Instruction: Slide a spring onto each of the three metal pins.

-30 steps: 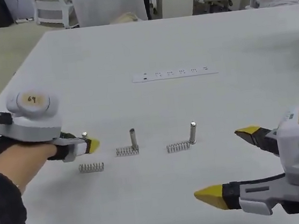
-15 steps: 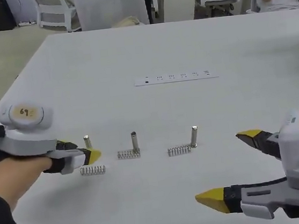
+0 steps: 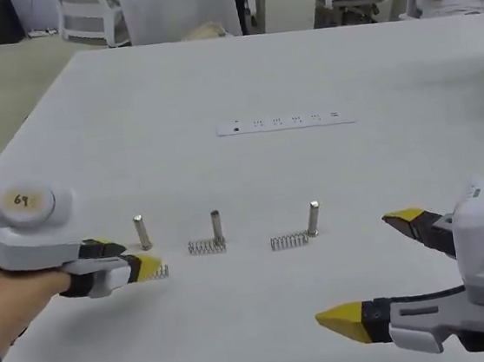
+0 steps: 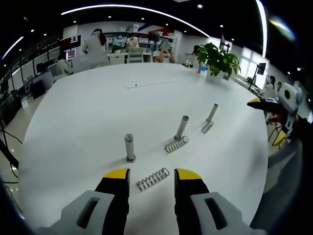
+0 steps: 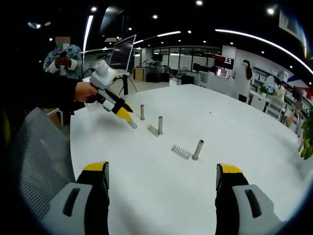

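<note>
The left claw (image 4: pixel 152 174) stood apart, its jaws either side of the nearest spring (image 4: pixel 152 179), which lay flat on the bench (image 4: pixel 83 107), not yet gripped. Closing off-centre could squirt that spring sideways or crush its coils. Just beyond, the first pin (image 4: pixel 129 147) stood upright and bare, and a careless jaw could topple it. The middle pin (image 4: pixel 182 127) had the second spring (image 4: pixel 176 144) at its foot, the far pin (image 4: pixel 212 112) the third spring (image 4: pixel 207 127). The right claw (image 3: pixel 370 264) hung wide apart, empty, well clear.
</note>
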